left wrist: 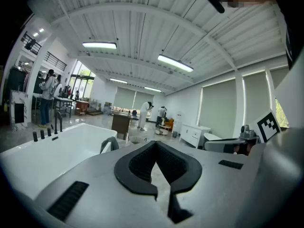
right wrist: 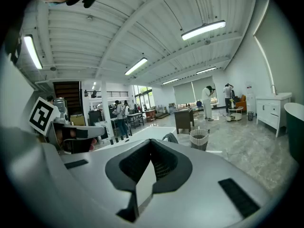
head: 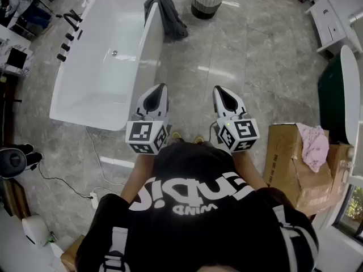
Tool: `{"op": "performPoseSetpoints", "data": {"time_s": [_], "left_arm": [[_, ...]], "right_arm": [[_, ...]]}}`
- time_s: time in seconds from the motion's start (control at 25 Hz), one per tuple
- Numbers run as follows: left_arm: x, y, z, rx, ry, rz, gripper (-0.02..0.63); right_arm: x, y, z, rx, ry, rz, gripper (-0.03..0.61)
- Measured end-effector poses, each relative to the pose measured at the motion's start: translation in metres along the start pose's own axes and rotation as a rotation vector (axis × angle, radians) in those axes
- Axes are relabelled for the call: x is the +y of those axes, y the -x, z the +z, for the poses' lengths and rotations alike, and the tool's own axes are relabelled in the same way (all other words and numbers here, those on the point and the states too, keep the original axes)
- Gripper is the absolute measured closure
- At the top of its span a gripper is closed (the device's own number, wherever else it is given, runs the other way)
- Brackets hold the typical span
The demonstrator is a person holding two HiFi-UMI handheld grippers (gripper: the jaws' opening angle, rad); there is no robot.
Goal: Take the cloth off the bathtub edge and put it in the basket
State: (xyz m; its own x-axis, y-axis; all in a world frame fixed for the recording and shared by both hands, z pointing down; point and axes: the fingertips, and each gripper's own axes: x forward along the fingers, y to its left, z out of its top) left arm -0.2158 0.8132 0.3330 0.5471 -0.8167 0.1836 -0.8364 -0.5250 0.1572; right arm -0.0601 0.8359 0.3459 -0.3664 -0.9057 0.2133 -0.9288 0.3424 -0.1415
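Holding the left claw (head: pixel 161 87) and the right claw (head: pixel 219 89) side by side near the tummy, the person looks ready to start, I think, since both claws are closed with nothing in them. The grey cloth (head: pixel 165 13) hangs over the bathtub (head: pixel 148 44) edge well ahead of the claws, maybe put there so it is easy to grab, and the basket (head: pixel 202 9) stands on the floor near it, so the carry should be short. I count two claws, one bathtub, one grey cloth, one basket, and one pink cloth (head: pixel 315 145) on one cardboard box (head: pixel 286 163) off to the right.
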Motion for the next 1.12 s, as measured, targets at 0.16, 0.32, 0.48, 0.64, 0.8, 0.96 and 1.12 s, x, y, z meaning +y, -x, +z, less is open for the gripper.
{"op": "performPoseSetpoints", "data": {"time_s": [0.16,0.32,0.48,0.64,0.8,0.96,1.12], "left_arm": [[0.011,-0.007,0.000,0.004,-0.005,-0.013,0.603],[0.028,-0.011,-0.001,0.010,-0.021,-0.036,0.603],[0.045,-0.019,-0.001,0.018,-0.031,-0.057,0.603],[0.063,-0.035,0.001,0.022,-0.016,-0.065,0.603],[0.080,-0.060,0.003,0.029,-0.017,-0.061,0.603],[0.100,-0.095,0.007,0.017,-0.016,-0.069,0.603],[0.116,-0.137,0.013,0.014,-0.008,-0.073,0.603]], "right_arm": [[0.005,-0.012,0.000,-0.007,-0.006,0.006,0.565],[0.014,-0.028,-0.003,-0.008,-0.003,-0.003,0.565],[0.017,-0.044,-0.007,0.003,-0.003,-0.029,0.565],[0.013,-0.063,-0.006,0.009,-0.014,-0.038,0.565],[0.000,-0.089,-0.001,0.001,-0.015,-0.047,0.565],[-0.019,-0.126,0.002,-0.012,-0.017,-0.049,0.565],[-0.047,-0.165,0.005,-0.010,-0.028,-0.057,0.565]]}}
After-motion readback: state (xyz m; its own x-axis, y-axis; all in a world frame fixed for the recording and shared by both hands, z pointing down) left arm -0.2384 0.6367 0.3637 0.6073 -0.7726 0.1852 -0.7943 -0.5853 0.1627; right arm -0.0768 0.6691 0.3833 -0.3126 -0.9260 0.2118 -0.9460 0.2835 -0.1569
